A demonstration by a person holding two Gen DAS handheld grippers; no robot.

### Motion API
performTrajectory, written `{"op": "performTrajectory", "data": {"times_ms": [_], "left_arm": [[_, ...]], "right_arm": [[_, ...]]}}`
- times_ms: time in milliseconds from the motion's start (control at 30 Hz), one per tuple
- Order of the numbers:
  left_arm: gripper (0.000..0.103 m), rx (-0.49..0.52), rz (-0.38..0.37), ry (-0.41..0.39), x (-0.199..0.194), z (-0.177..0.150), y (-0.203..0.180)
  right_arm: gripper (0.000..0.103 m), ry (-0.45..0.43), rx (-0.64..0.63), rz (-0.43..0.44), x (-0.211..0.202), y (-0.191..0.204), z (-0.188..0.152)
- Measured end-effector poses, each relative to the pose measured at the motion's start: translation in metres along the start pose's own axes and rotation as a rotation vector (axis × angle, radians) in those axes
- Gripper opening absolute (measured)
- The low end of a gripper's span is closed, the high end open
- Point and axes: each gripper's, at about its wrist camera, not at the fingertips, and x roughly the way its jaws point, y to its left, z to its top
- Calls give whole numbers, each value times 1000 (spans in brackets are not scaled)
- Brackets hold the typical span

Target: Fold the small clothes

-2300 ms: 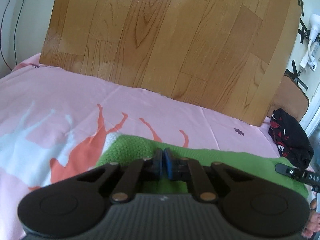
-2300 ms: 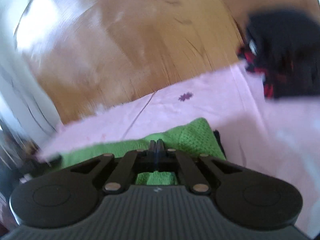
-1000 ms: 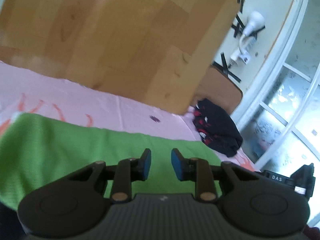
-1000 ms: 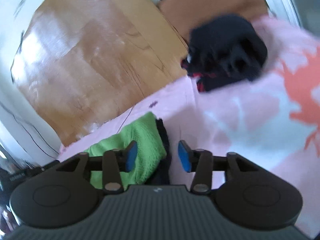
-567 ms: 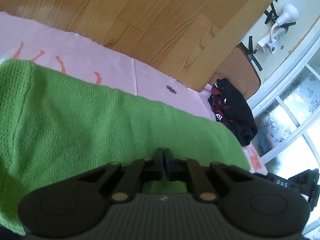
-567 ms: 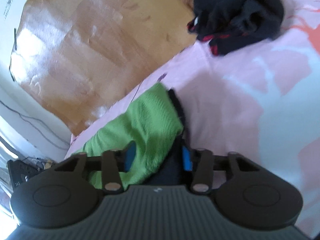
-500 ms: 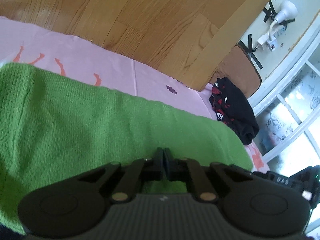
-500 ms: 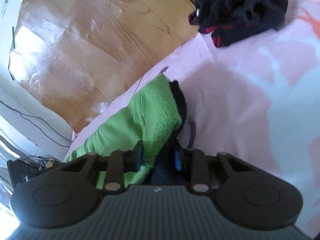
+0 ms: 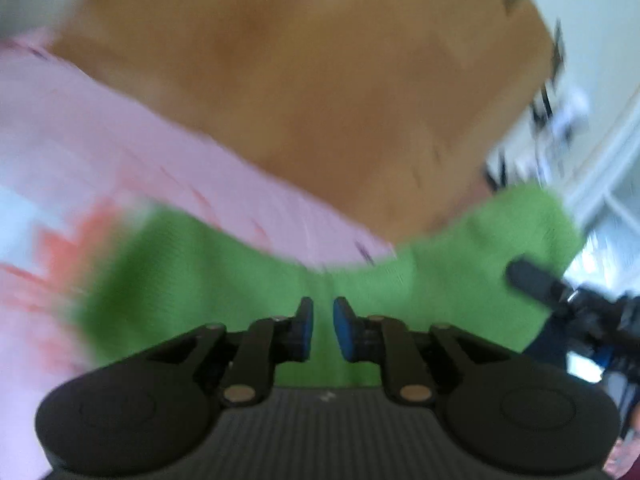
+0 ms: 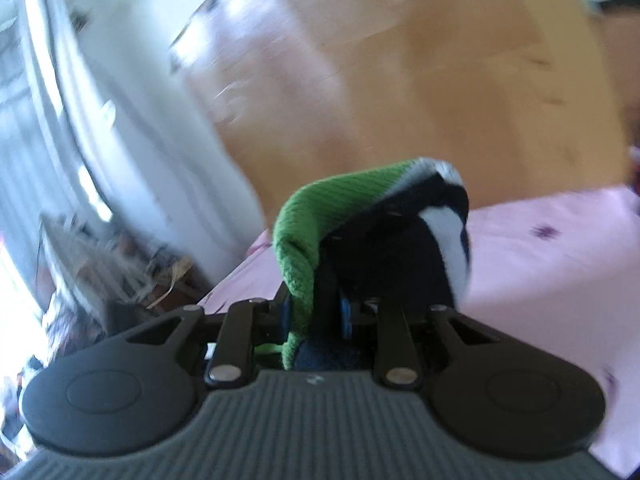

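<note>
Your right tool (image 10: 314, 320) closing, pinching green sweater (image 9: 248, 280) end lifted off pink sheet (image 9: 120, 160); left tool (image 9: 322, 326) opening, empty. Thin grip may slip, ruining fold.

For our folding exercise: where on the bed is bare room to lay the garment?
Bare pink bedsheet right of the lifted green knit garment, below the wooden board. Also pink sheet left of it, left view. Crowded around the garment itself.
</note>
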Motion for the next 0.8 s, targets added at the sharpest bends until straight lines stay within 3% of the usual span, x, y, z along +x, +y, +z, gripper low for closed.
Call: {"op": "performTrajectory", "data": {"times_ms": [167,267,333,400,467,533,667,800], "left_arm": [[18,-108,128,-210,-85,21,46],[24,-131,167,-267,-107,23,58],[29,-139,175,-265,-107,23,60],[30,-129,170,-240,-103,21,61],[35,-109,164,-218,-98,18,61],[37,-109,147,-203,-91,19,58],[42,-75,105,-172,-77,14,45],[52,12,130,-150,-74,-2,25]], "right_arm": [[26,136,-131,85,73,50,-4],[30,261,-204,86,131,70,-23],[33,400,-242,73,172,70,-48],[39,354,-196,116,179,61,-59],[51,377,-187,168,166,64,-52],[51,354,-173,247,142,60,-43],[48,221,-237,224,92,52,-16],[32,151,-233,136,87,42,13]]}}
